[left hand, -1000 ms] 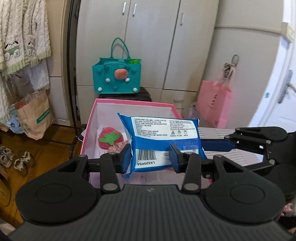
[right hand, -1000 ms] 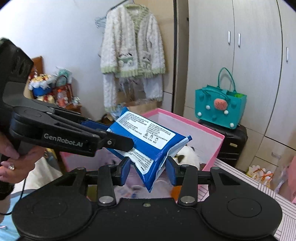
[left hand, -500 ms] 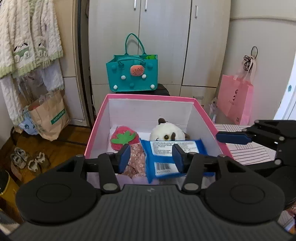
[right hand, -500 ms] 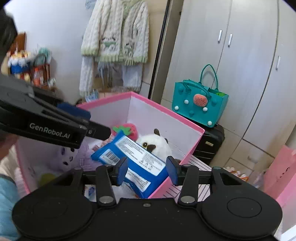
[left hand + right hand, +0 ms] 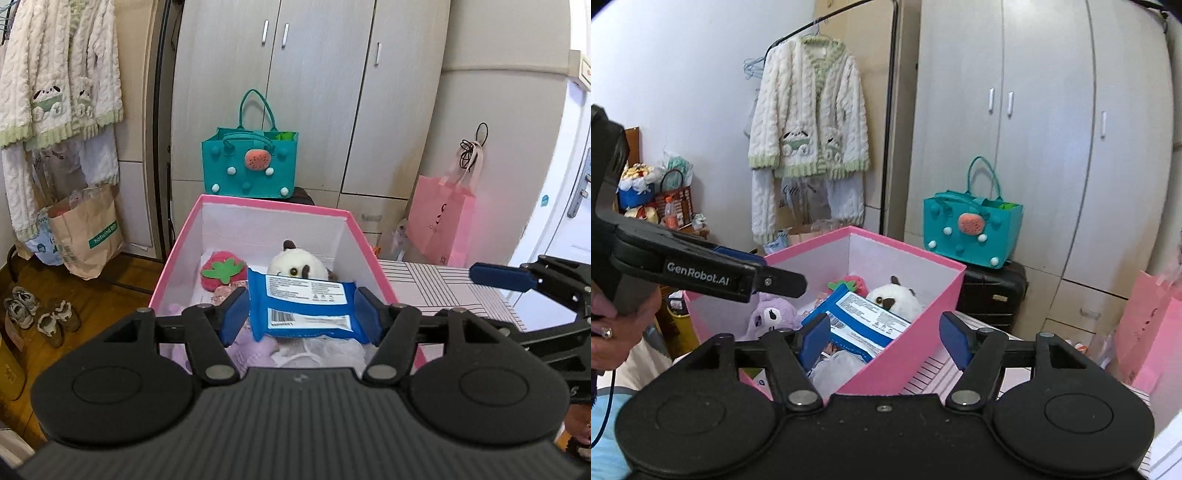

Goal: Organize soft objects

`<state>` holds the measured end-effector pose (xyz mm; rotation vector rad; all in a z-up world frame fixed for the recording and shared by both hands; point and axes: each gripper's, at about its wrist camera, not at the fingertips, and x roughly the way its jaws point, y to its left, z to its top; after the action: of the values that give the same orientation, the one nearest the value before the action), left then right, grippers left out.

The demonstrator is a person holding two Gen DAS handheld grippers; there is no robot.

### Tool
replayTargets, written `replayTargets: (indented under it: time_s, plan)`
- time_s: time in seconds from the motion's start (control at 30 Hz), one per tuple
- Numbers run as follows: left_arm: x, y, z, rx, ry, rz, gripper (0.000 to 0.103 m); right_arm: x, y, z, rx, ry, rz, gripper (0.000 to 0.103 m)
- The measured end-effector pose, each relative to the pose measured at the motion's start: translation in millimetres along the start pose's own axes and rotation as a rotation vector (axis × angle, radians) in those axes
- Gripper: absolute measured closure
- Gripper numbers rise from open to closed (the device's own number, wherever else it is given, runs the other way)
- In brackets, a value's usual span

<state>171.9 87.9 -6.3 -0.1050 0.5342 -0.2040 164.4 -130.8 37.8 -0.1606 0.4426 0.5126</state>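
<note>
Bkgd: pale wardrobe (image 5: 314,92) w/ metal handles; white cardigan (image 5: 809,110) on rail; teal felt bag (image 5: 250,162) atop black suitcase (image 5: 993,295); wood floor (image 5: 33,280), shoes (image 5: 22,306); pink bag (image 5: 439,221) by wall.

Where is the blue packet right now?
The blue packet lies inside the pink box, in front of the white plush toy and right of the strawberry toy; no gripper holds it.

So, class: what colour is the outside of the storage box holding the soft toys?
Pink, with a white inside: the storage box shows best in the right wrist view.
</note>
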Motion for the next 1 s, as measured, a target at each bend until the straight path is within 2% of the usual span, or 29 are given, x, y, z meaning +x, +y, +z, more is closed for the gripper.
replayTargets:
  time_s: [0.07,0.2,0.37,0.5,0.6,0.67,0.73,0.8,0.9,1.0]
  plan:
    - [-8.2,-5.1,-2.4,0.010,-0.017,0.003,0.041,-7.9,-2.9,-0.2,0.016,0.003,-0.012,0.031]
    - [-25.2,-14.8,-6.9,0.018,-0.037,-0.023,0.039,-22.7,-7.0,-2.7,0.054,0.003,-0.051,0.021]
    - [-47.4,-29.6,-11.3,0.049,-0.062,-0.038,0.038,-38.9,-7.0,-7.4,0.087,0.025,-0.101,0.021]
    - [-64.3,-40.2,-15.1,0.072,-0.090,-0.030,0.028,-50.0,-4.0,-11.8,0.104,0.059,-0.140,0.001]
    - [-72.1,-48.7,-18.9,0.090,-0.097,-0.013,0.023,-49.7,-5.7,-14.6,0.082,0.130,-0.166,0.000]
    - [-73.5,-51.7,-21.5,0.089,-0.081,0.010,0.022,-50.2,-9.4,-15.3,0.084,0.154,-0.217,0.000]
    - [-77.7,-54.3,-23.8,0.096,-0.084,0.012,0.009,-52.2,-15.0,-14.3,0.114,0.177,-0.262,0.000]
    - [-83.7,-57.3,-25.4,0.101,-0.101,0.020,0.000,-61.7,-19.6,-14.7,0.149,0.170,-0.257,0.000]
    - [-89.5,-61.0,-25.0,0.095,-0.091,0.020,0.000,-79.9,-21.2,-17.2,0.188,0.140,-0.283,0.000]
    - [-93.4,-65.7,-24.1,0.106,-0.083,0.030,0.000,-90.9,-22.0,-16.4,0.212,0.152,-0.305,0.000]
